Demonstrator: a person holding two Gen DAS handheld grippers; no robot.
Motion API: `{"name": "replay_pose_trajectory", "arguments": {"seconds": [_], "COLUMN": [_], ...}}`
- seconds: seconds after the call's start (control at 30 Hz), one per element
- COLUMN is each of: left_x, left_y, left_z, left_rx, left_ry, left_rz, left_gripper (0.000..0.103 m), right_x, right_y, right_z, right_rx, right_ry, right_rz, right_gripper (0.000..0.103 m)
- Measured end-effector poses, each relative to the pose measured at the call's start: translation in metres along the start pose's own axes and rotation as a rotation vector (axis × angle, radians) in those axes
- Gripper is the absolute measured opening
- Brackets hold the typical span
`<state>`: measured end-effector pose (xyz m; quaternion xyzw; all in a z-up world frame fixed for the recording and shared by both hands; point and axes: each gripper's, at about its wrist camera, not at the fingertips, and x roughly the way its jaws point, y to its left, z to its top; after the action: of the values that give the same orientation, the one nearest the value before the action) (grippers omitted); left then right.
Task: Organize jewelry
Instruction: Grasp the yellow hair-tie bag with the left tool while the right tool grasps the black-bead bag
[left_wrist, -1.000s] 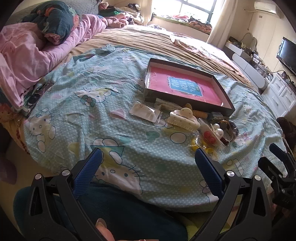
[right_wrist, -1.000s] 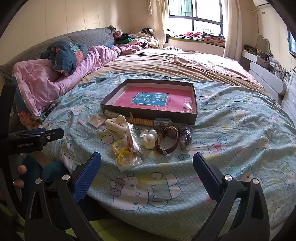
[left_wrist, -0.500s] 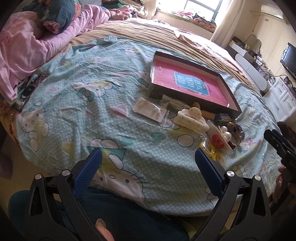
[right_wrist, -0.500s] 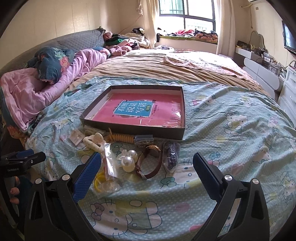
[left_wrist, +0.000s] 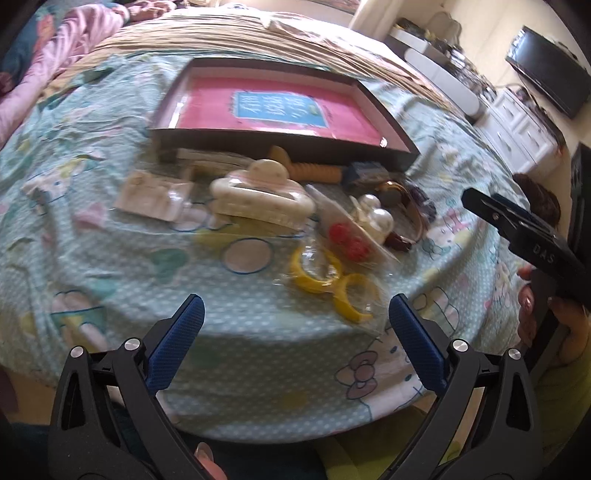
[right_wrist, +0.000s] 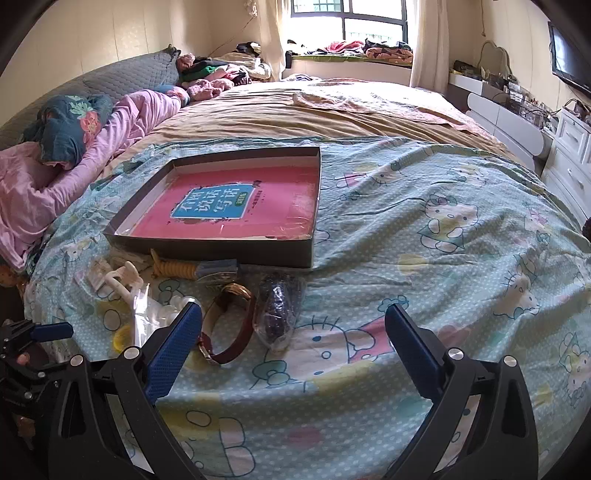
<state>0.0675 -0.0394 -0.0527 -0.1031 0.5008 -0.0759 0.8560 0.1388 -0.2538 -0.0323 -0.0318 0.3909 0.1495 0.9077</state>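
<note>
A shallow dark box (left_wrist: 280, 143) (right_wrist: 221, 249) with a pink card inside lies on the bed. In front of it lie a cream hair claw (left_wrist: 258, 195), a bagged yellow ring pair (left_wrist: 332, 284), pearl pieces (left_wrist: 376, 214), a bag with red beads (left_wrist: 347, 240), an earring card (left_wrist: 151, 192), a yellow coiled band (left_wrist: 314, 170), a brown-strap watch (right_wrist: 229, 325) and a bag of dark beads (right_wrist: 277, 314). My left gripper (left_wrist: 295, 332) is open, just short of the yellow rings. My right gripper (right_wrist: 293, 336) is open, over the watch and dark beads.
The bed has a blue Hello Kitty sheet (right_wrist: 424, 258). Pink bedding (right_wrist: 74, 162) is piled at the left. White drawers (right_wrist: 569, 155) and a TV (left_wrist: 546, 85) stand at the right. The bed edge is right under both grippers.
Both grippers have moved forward toward the jewelry pile; the items look much larger now. Both stay open and empty.
</note>
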Motion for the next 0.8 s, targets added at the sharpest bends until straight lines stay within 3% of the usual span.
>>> {"name": "replay_pose_trajectory", "arguments": {"seconds": [0.07,0.13,0.2,0.33,0.47,0.8], "left_x": [0.009,0.016,0.022,0.034,0.038,0.037], "left_y": [-0.007,-0.009,-0.011,-0.013,-0.016,-0.015], "left_z": [0.002,0.005,0.008,0.011,0.013,0.014], "left_rx": [0.016,0.022,0.027,0.035,0.049,0.063], "left_ry": [0.016,0.029,0.038,0.062,0.052,0.016], "left_rz": [0.006,0.002,0.010,0.018,0.027,0.020], "left_gripper": [0.083,0.082,0.077,0.062,0.058,0.048], "right_x": [0.005,0.008,0.015,0.029,0.044,0.069], "right_y": [-0.005,-0.007,-0.008,-0.010,-0.009,-0.012], "right_z": [-0.002,-0.003,-0.004,-0.007,-0.009,-0.004], "right_rx": [0.006,0.007,0.003,0.011,0.013,0.083], "right_ry": [0.009,0.018,0.039,0.083,0.123,0.175], "right_rz": [-0.002,0.004,0.012,0.044,0.071,0.159], "right_gripper": [0.098,0.096,0.079,0.064,0.049,0.045]}}
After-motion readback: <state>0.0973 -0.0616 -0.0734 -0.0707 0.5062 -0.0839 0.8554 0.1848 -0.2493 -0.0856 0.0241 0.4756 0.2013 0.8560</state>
